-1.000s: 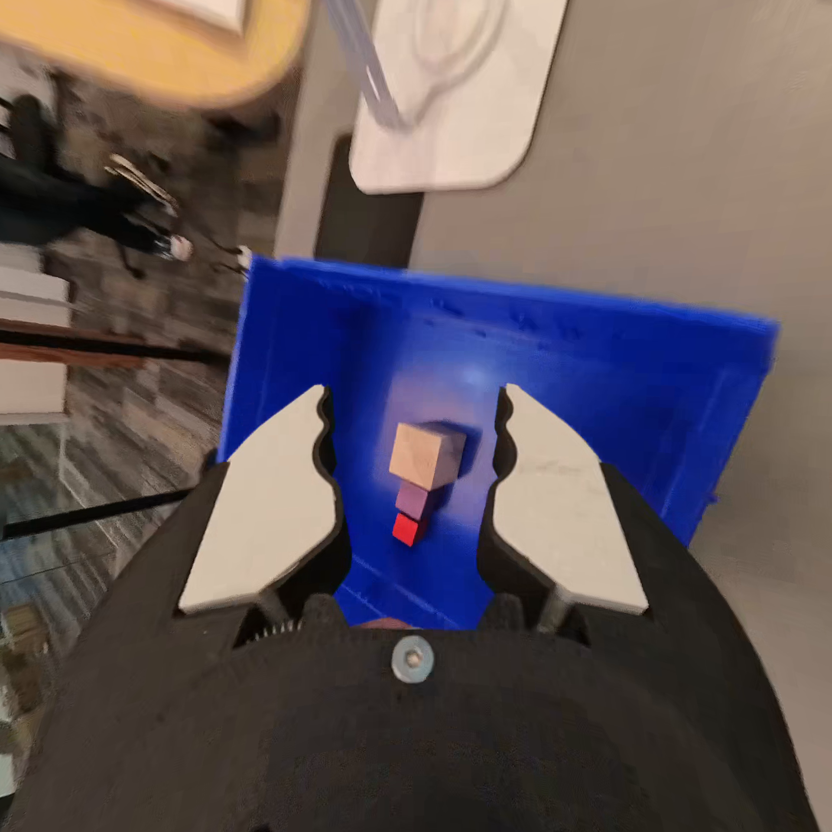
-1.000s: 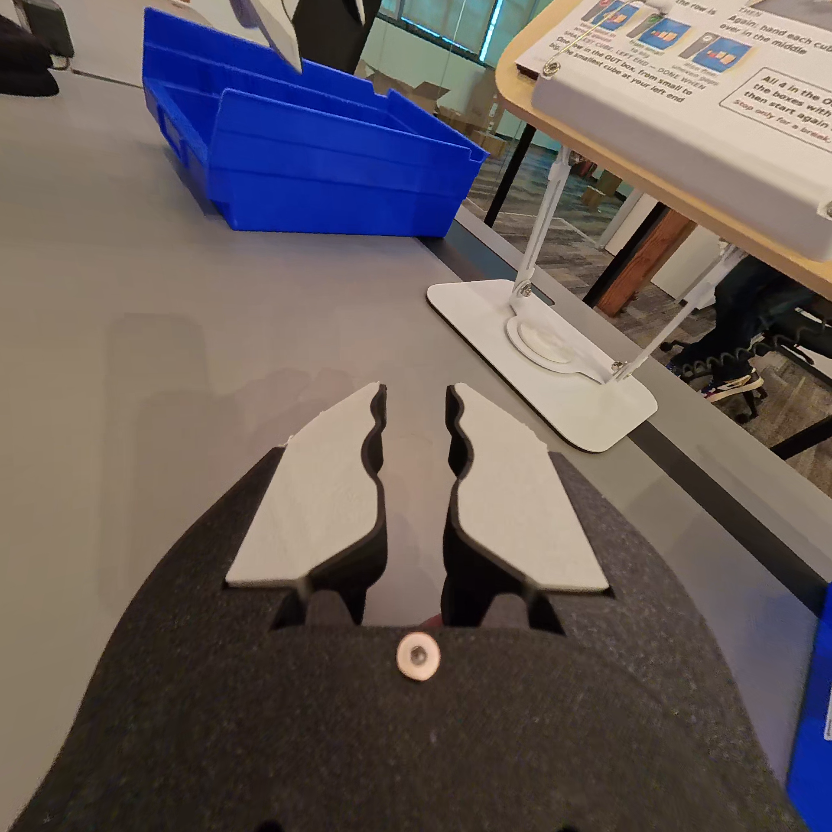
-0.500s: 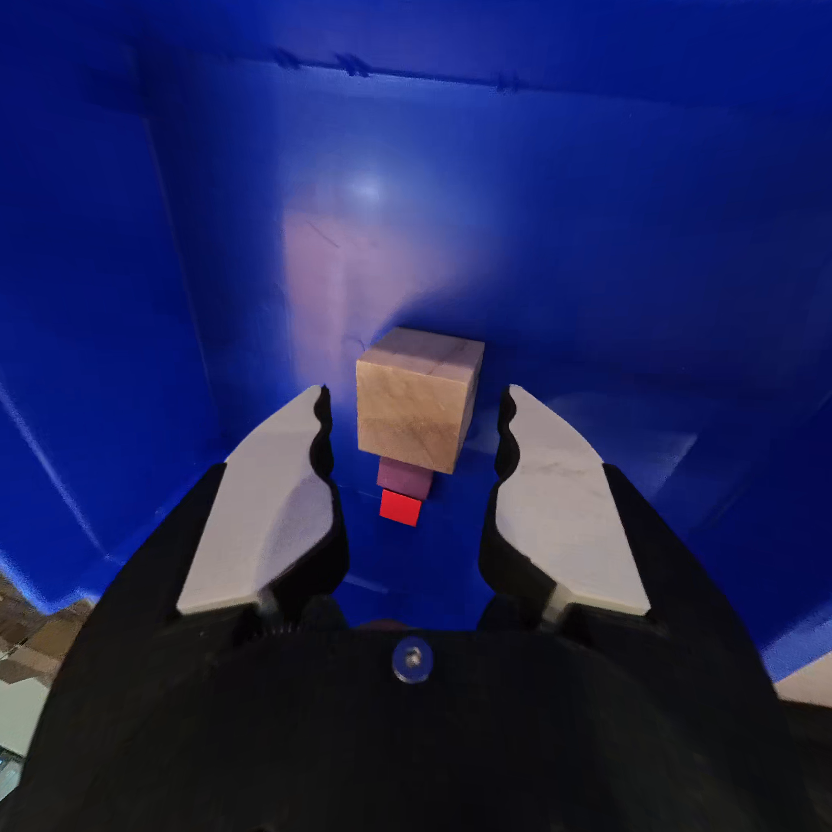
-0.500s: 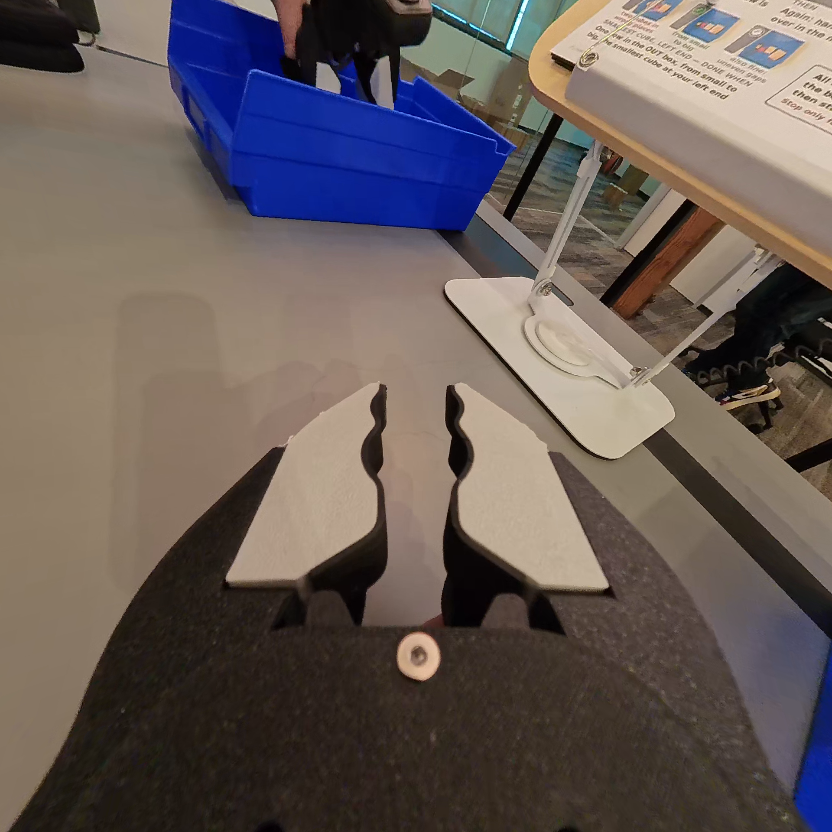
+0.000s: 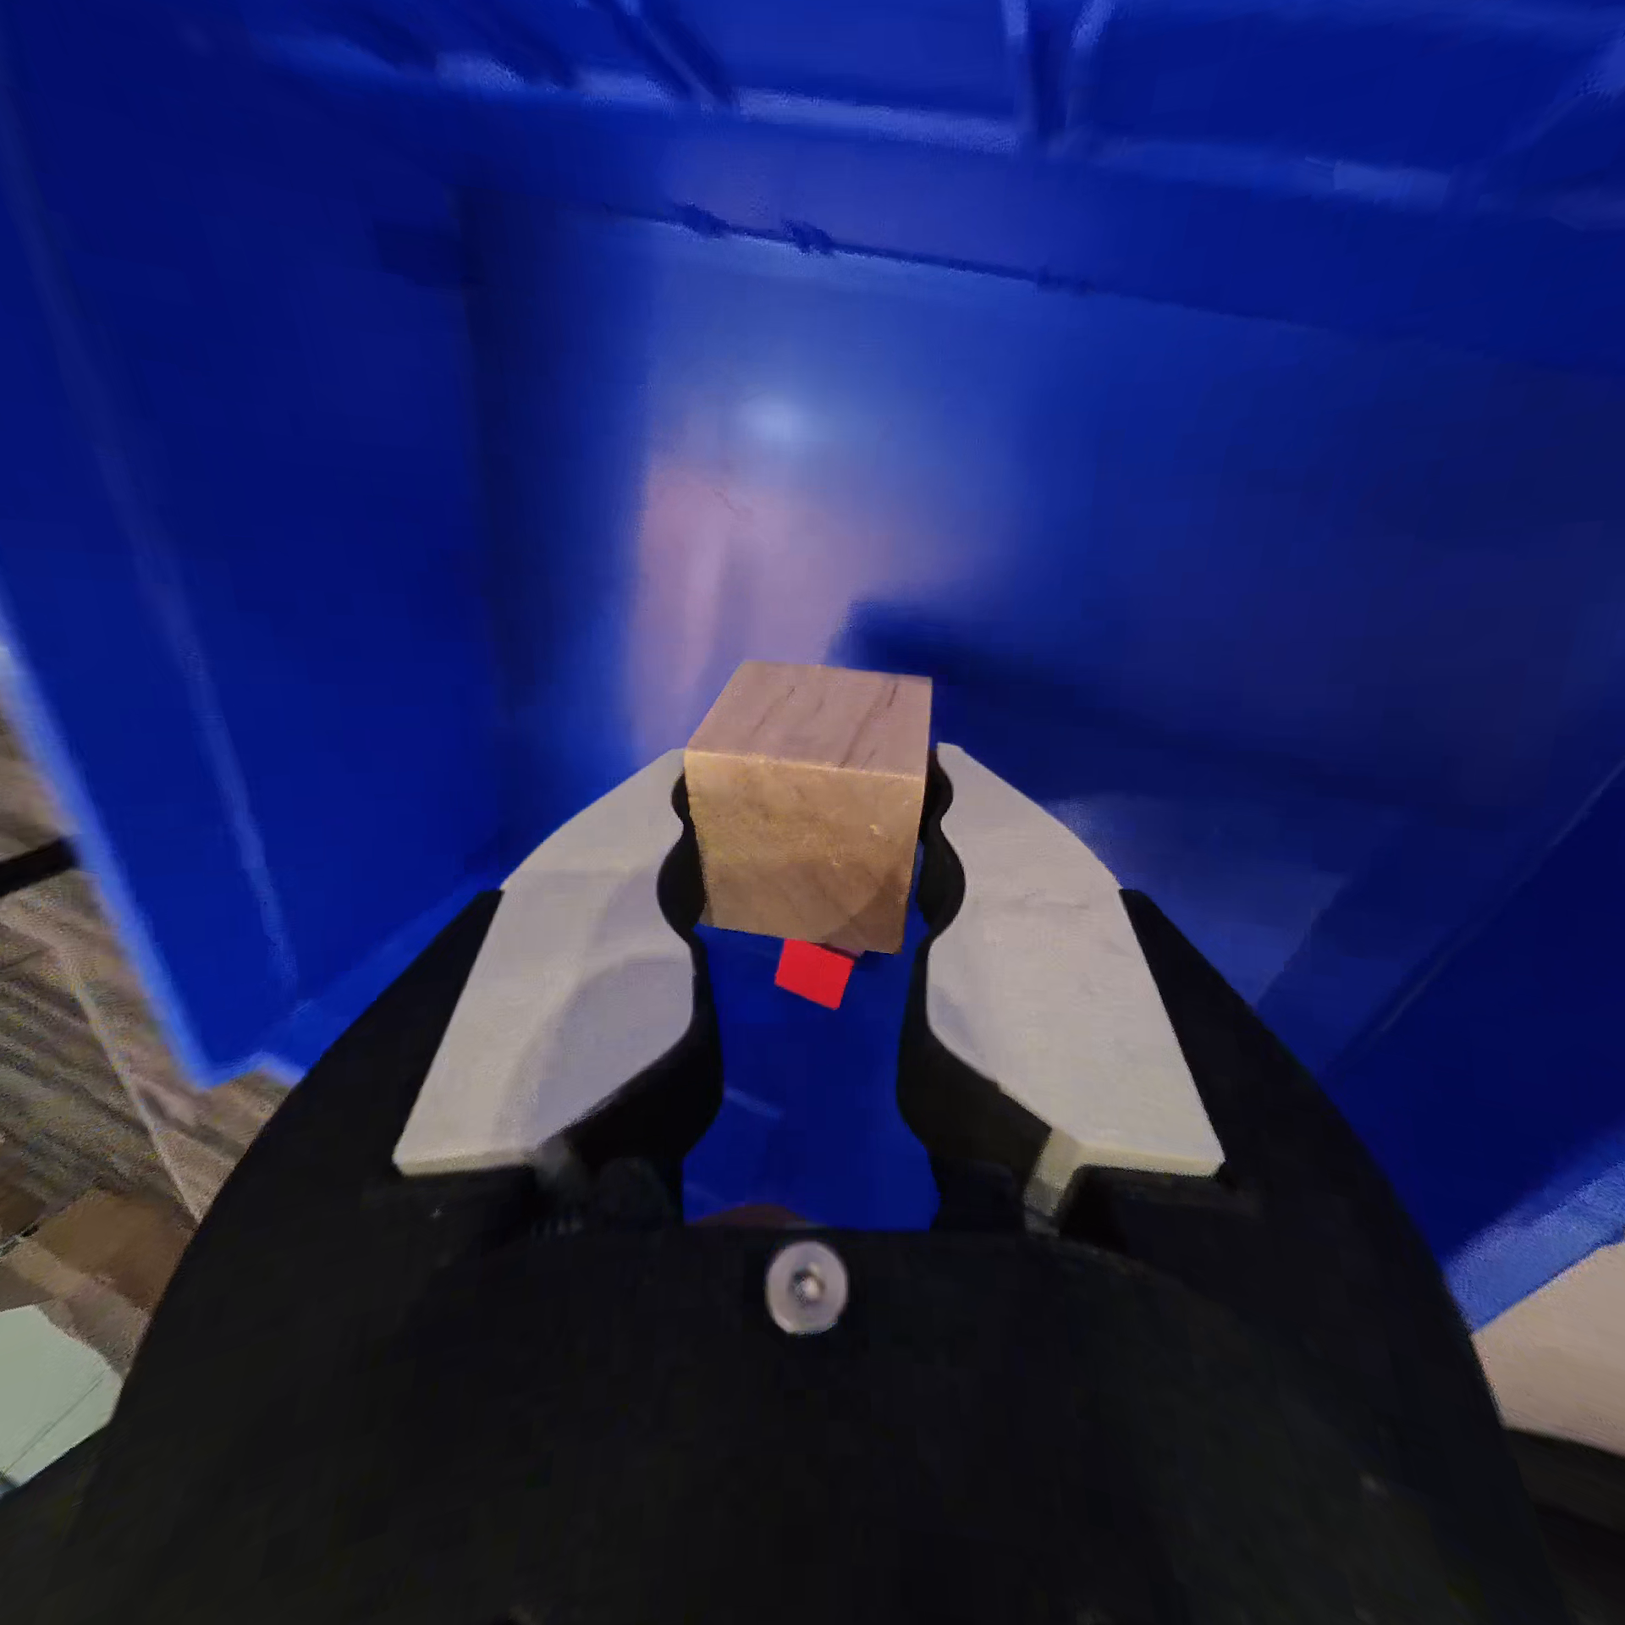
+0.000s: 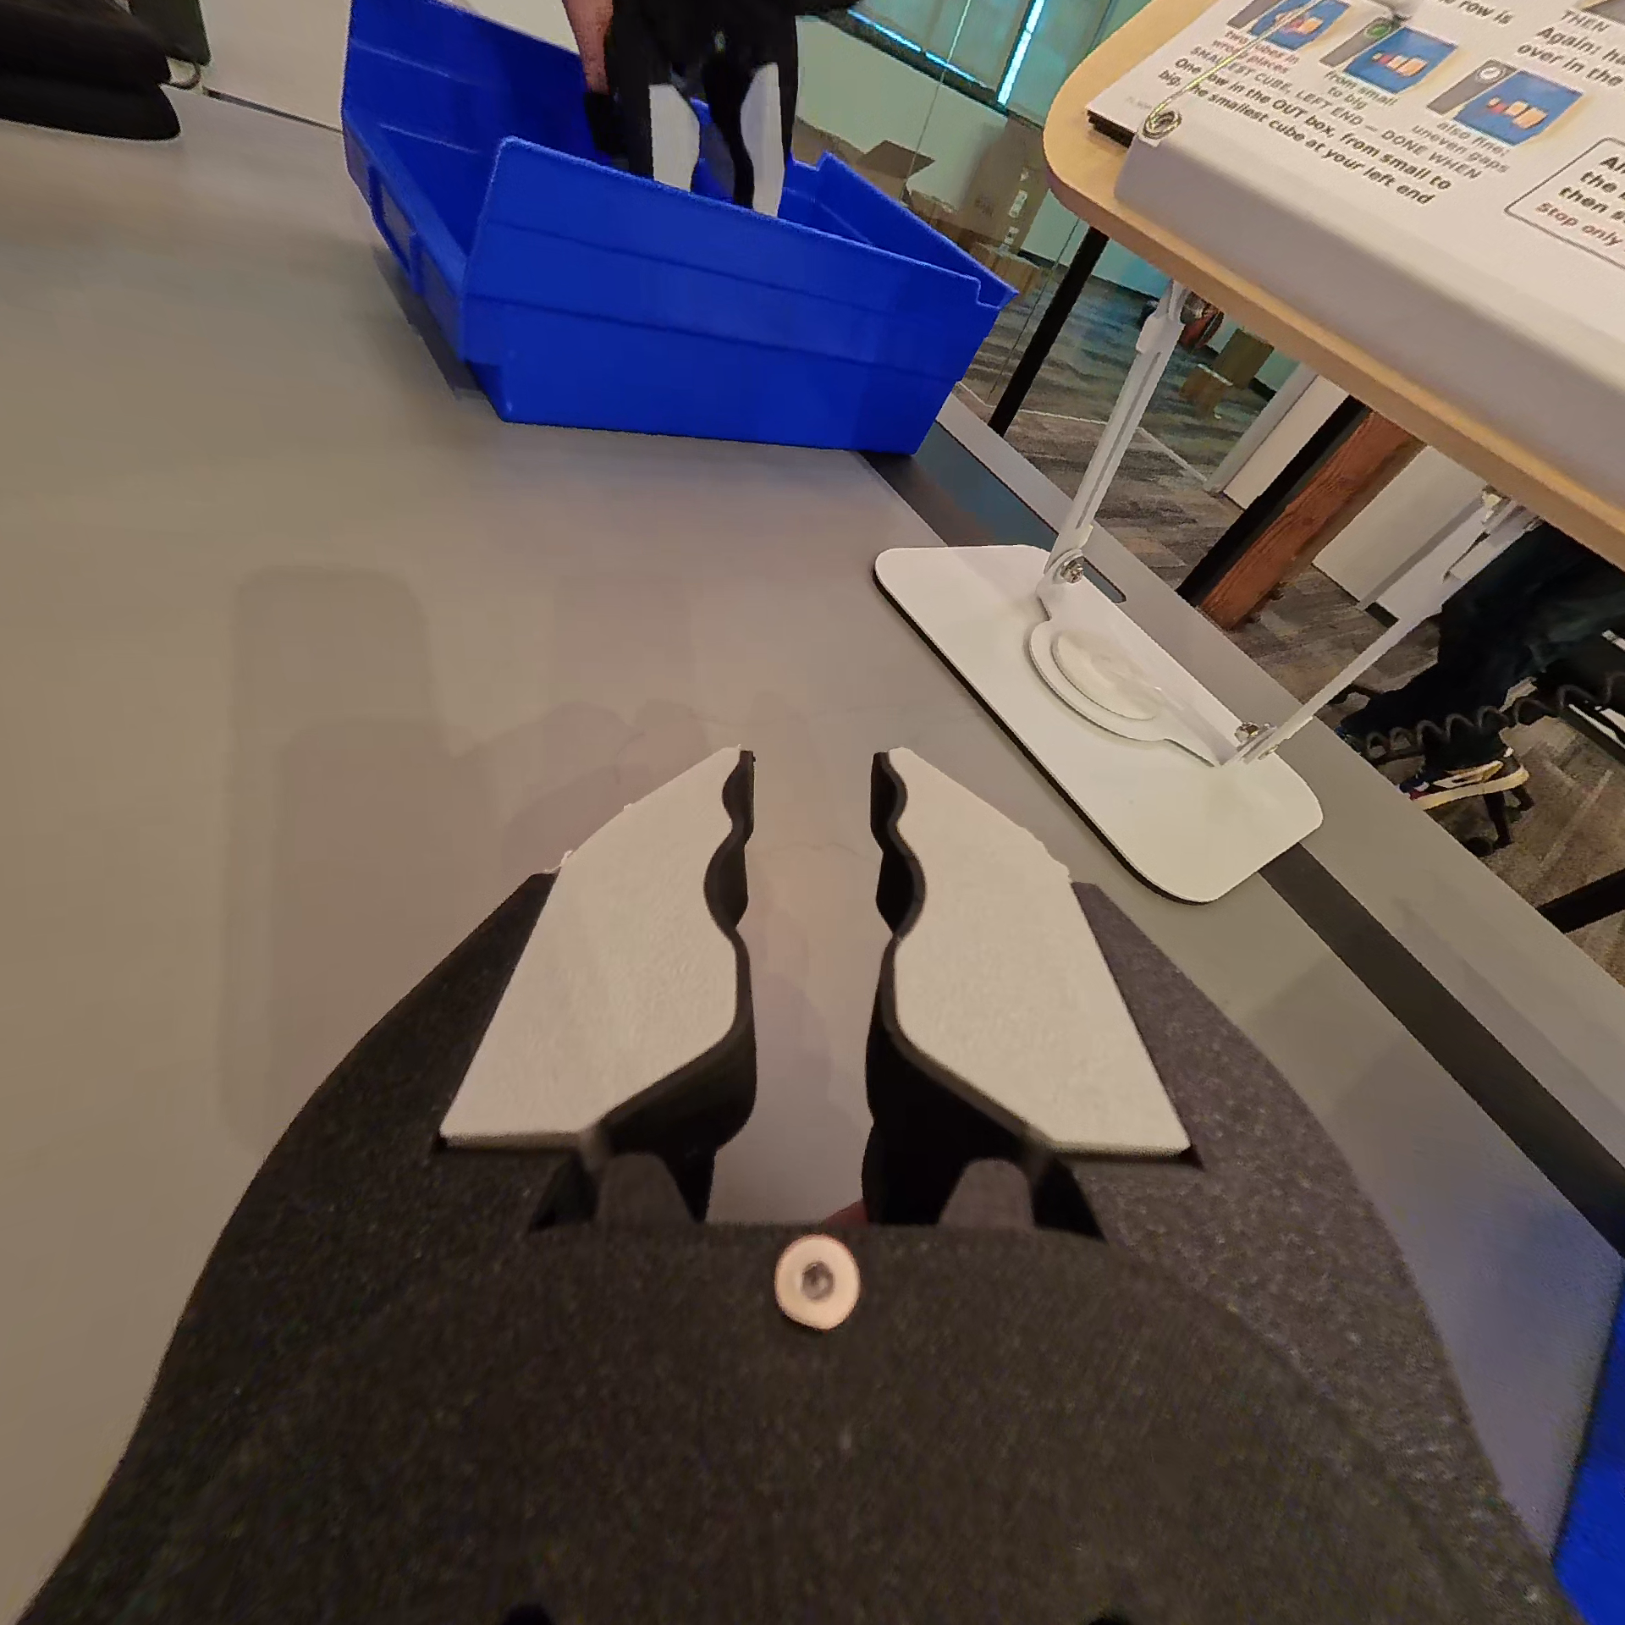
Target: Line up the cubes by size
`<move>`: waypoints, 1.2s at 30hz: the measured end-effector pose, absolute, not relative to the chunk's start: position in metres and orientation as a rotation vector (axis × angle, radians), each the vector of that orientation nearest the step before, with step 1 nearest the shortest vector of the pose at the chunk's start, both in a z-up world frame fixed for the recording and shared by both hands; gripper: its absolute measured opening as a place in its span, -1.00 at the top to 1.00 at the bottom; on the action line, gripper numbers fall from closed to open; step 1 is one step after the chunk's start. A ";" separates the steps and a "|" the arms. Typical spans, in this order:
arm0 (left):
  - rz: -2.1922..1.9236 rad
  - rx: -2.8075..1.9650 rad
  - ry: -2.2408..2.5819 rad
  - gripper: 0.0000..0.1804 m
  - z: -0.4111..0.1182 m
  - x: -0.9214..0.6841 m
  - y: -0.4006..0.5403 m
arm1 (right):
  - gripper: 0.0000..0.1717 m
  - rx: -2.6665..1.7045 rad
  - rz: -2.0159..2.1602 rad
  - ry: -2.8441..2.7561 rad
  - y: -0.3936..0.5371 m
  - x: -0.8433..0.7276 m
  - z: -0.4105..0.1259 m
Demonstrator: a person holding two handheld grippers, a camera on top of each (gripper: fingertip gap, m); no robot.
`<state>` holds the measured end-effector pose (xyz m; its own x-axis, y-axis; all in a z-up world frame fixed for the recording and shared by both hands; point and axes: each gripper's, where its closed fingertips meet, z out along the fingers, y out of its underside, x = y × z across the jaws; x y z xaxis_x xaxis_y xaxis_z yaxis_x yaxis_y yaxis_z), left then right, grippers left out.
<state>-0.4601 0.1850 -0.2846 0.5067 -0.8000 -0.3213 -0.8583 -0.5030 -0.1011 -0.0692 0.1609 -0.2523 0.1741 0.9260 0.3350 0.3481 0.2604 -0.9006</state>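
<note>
Left tongs (image 5: 805, 844) clamped on large tan wooden cube (image 5: 805, 844), grain streaked, inside blue plastic bin (image 5: 1143, 440). Small red cube (image 5: 813, 972) below. Right tongs (image 6: 811, 791) narrow, bare.

A second ago the left gripper (image 5: 807, 844) hung above the blue bin (image 5: 1143, 440) with its fingers (image 5: 607, 888) spread wide over a row of 3 cubes; it has since dropped inside the bin, and those fingers have now closed onto the sides of the wooden cube (image 5: 805, 844), both pads pressed against it. The purple cube that showed between the wooden one and the red cube (image 5: 813, 972) is now almost wholly hidden behind the wooden cube. From the right wrist view, the left gripper (image 6: 712, 141) has gone from just its fingertips showing at the top edge to reaching down into the bin (image 6: 703, 352).
</note>
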 end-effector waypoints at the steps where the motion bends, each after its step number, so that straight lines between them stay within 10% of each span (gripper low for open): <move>1: 0.365 -2.459 1.375 0.49 -0.272 -0.457 0.187 | 0.70 -1.300 0.642 -1.385 0.161 -0.069 -0.252; 13: 0.359 -1.712 1.179 0.49 -0.130 -0.286 0.145 | 0.58 -1.299 0.845 -1.264 0.163 -0.061 -0.231; 36: 0.193 -1.106 1.404 0.49 -0.138 -0.031 0.093 | 0.02 -1.139 2.061 -1.108 0.084 -0.039 -0.134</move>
